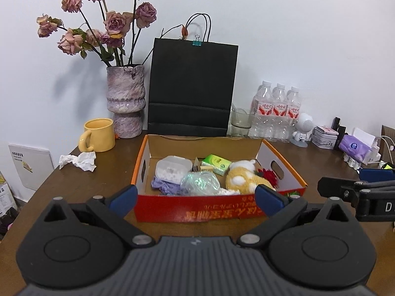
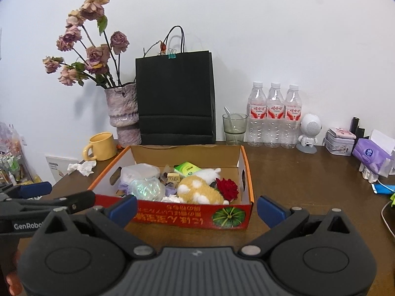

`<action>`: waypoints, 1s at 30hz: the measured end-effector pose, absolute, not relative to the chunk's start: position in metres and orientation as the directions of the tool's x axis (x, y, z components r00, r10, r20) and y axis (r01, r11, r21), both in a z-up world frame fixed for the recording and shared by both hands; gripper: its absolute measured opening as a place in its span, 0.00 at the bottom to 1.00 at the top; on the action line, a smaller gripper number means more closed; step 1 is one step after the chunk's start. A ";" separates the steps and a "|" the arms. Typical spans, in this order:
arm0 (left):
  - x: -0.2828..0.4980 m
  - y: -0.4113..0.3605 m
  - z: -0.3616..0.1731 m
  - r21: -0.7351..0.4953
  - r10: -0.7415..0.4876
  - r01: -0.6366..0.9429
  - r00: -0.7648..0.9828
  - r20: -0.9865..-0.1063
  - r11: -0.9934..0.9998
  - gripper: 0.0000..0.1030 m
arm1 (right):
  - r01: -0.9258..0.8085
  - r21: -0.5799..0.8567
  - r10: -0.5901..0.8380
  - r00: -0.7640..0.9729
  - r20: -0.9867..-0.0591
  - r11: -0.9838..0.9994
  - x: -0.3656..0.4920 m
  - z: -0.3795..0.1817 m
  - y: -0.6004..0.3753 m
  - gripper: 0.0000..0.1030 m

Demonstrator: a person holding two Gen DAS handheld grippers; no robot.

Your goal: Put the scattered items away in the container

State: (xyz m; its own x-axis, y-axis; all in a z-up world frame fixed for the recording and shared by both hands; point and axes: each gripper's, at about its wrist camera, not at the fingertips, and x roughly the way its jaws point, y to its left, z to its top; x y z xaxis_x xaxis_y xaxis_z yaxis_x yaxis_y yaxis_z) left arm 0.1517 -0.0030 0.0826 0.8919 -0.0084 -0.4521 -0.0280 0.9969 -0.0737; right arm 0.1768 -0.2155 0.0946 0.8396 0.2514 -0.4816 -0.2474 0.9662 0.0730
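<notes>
While both grippers hang in front of it, box (image 1: 217,209): on the table (image 1: 81,190), long axis running 9 to 3 o'clock, open top up.
Tissue (image 1: 78,160): crumpled, outside the box at 10 o'clock, just before the mug (image 1: 98,135).
Left gripper (image 1: 195,198): fingers wide apart, holding nothing, box at 12 o'clock.
Contents: tub (image 1: 172,169), green pack (image 1: 217,164), plush (image 1: 243,178), rose (image 2: 228,188).
Right gripper (image 2: 196,208): fingers spread, holding nothing, box at 12 o'clock.
Behind, 12 o'clock: vase (image 1: 126,101), bag (image 1: 192,86), glass (image 2: 234,128), bottles (image 2: 274,116).
</notes>
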 end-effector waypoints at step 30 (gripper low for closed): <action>0.122 -0.004 0.080 -0.085 0.001 -0.048 0.877 -0.480 0.995 1.00 | -0.258 0.062 0.254 0.828 -0.501 0.964 0.149 0.092 -0.213 1.00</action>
